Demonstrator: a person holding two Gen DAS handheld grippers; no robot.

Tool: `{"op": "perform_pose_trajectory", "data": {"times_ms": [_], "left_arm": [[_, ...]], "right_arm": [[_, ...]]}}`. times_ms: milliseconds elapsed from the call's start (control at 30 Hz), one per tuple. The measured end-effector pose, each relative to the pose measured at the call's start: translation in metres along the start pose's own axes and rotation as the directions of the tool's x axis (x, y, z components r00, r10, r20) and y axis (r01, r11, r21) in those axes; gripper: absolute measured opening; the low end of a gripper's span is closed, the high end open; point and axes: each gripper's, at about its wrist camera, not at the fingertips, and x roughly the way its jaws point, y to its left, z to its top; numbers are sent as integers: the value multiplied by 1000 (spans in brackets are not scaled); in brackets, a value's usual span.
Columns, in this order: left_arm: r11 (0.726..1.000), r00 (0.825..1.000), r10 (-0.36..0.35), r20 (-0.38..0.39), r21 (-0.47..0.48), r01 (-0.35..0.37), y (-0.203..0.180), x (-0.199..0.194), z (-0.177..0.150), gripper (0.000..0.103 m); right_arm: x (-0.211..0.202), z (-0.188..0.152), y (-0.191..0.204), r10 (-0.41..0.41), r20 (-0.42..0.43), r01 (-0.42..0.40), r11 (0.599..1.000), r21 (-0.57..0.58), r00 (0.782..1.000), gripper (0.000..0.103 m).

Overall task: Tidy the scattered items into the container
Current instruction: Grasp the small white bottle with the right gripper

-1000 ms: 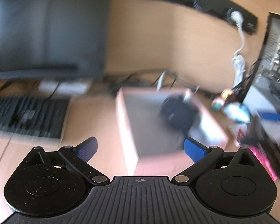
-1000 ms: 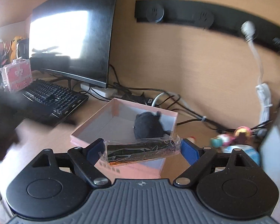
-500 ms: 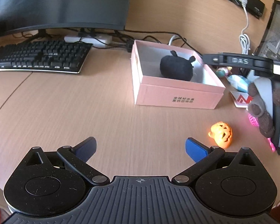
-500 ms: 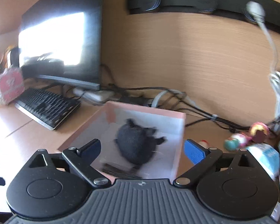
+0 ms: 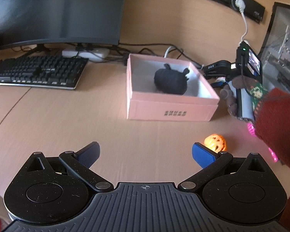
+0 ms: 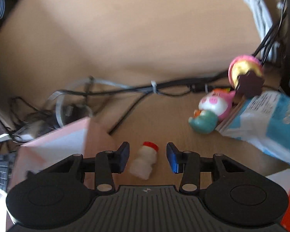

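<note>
The pink box [image 5: 172, 114] stands mid-desk with a black plush toy [image 5: 171, 79] inside. My left gripper [image 5: 146, 153] hovers open and empty over bare desk, and a small orange pumpkin toy [image 5: 215, 142] lies just beyond its right fingertip. In the right wrist view, my right gripper [image 6: 147, 157] is low beside the box's corner [image 6: 67, 135]. Its jaws are closing around a small white bottle with a red cap [image 6: 144, 163] that lies on the desk. A gap shows on both sides of the bottle.
A pink and teal figurine [image 6: 210, 112], a pink round toy [image 6: 245, 75] and a blue-white pack [image 6: 270, 119] lie right of the bottle, with cables [image 6: 154, 88] behind. A keyboard [image 5: 36, 73] and monitor [image 5: 56, 11] stand left. A gloved hand [image 5: 232, 98] holds the right gripper.
The right gripper let the wrapped bar fall into the box, then swung right and down to the small bottle, and its jaws narrowed. The left gripper pulled back from the box.
</note>
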Motion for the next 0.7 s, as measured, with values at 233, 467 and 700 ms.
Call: {"op": "perform_pose_trajectory", "data": {"times_ms": [233,467,700], "left_arm": [[1000,999,9,-40,0,-9,15,2,-7,103],[995,993,-73,-87,58,78,4,31,-9,103],[966,976,-183,-115,163,201,-27,48,-15,103]], "right_arm": [[-31,-25,-8,0,6,0,1000,-18,1000,25],[-121,-92,1,23,12,-21,989,-150,1000,25],[-196,-174,-3,-13,-31,2,939,-345,999,25]]}}
